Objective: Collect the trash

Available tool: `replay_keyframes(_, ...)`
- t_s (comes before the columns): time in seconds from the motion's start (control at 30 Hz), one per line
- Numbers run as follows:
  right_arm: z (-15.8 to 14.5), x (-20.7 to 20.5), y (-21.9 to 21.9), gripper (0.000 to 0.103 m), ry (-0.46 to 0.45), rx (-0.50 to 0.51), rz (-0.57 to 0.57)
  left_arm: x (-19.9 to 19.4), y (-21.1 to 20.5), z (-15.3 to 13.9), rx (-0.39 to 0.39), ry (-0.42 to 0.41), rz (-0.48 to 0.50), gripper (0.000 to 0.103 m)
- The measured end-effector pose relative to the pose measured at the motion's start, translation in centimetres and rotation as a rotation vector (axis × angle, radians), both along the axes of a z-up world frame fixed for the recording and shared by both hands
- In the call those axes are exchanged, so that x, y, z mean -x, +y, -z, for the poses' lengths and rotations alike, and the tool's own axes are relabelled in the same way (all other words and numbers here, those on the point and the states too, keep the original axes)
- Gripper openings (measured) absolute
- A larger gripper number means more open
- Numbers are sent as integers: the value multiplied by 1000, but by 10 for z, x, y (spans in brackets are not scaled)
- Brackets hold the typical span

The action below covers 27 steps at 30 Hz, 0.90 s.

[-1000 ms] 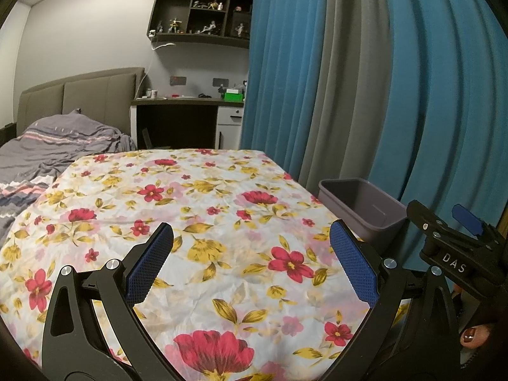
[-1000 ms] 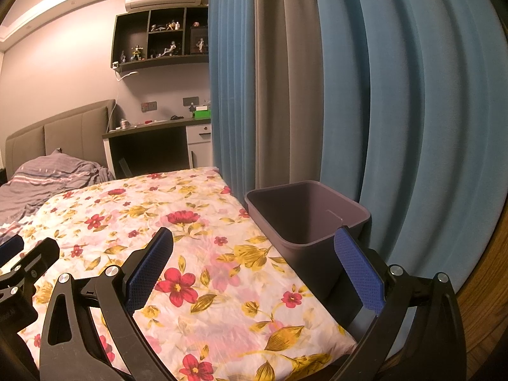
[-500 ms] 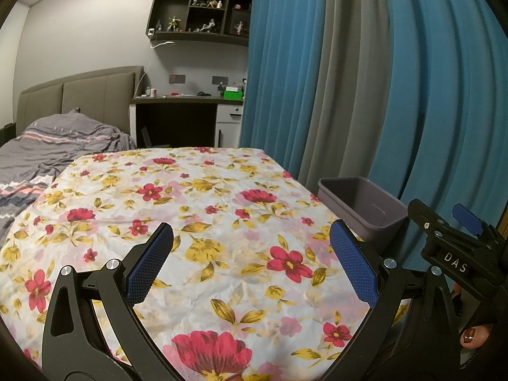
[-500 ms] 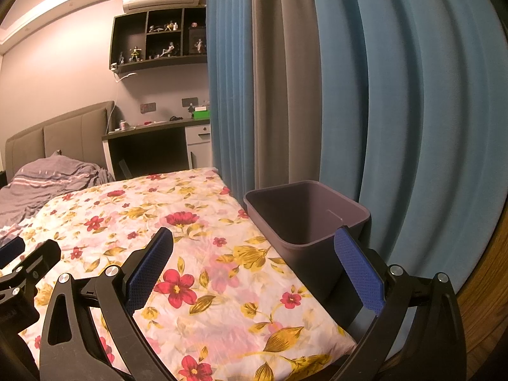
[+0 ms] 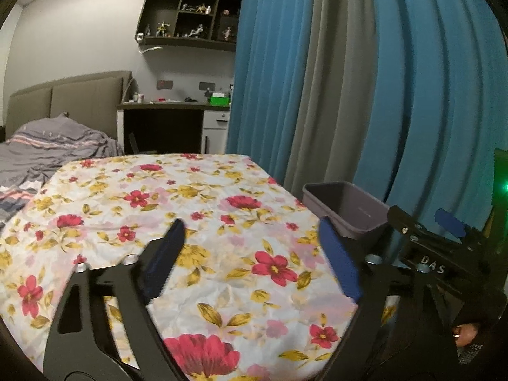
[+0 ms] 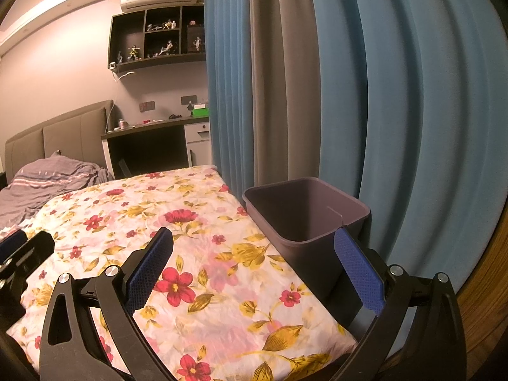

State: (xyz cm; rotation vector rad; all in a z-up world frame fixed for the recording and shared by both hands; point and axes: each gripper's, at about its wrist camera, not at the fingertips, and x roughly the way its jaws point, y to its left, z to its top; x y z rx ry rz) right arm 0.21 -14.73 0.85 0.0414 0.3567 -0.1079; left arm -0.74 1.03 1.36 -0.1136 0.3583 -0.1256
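A dark purple trash bin (image 6: 304, 212) stands at the right side of the bed, by the curtains; it looks empty inside. It also shows in the left wrist view (image 5: 346, 208). My left gripper (image 5: 250, 254) is open and empty above the floral bedsheet (image 5: 190, 222). My right gripper (image 6: 254, 260) is open and empty, its right finger just in front of the bin. The right gripper's body shows at the right edge of the left wrist view (image 5: 444, 254). No trash item shows on the sheet.
Blue and grey curtains (image 6: 349, 95) hang right behind the bin. A grey blanket (image 5: 54, 149) lies at the bed's head. A desk (image 5: 168, 120) and wall shelf (image 5: 190, 22) stand beyond the bed.
Both grippers stay open and empty. The left gripper has tilted slightly, so the view has shifted a little. The bin has not moved.
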Motion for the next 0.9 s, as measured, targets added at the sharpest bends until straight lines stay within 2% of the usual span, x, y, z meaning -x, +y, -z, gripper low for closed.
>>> replay_keyframes(0.13,0,-1,-1,97,1,-1,0,1,2,0,9,-2,11,72)
replay_keyframes(0.53,0,-1,-1,97,1,-3,0,1,-2,0,4,2,10,72)
replay_keyframes(0.77,0,-1,2,97,1,-3,1,0,4,1,-12,11,-42,93)
replay_keyframes(0.9,1,-1,1,97,1,-5,1,1,8,-1,-6,10,-49,97)
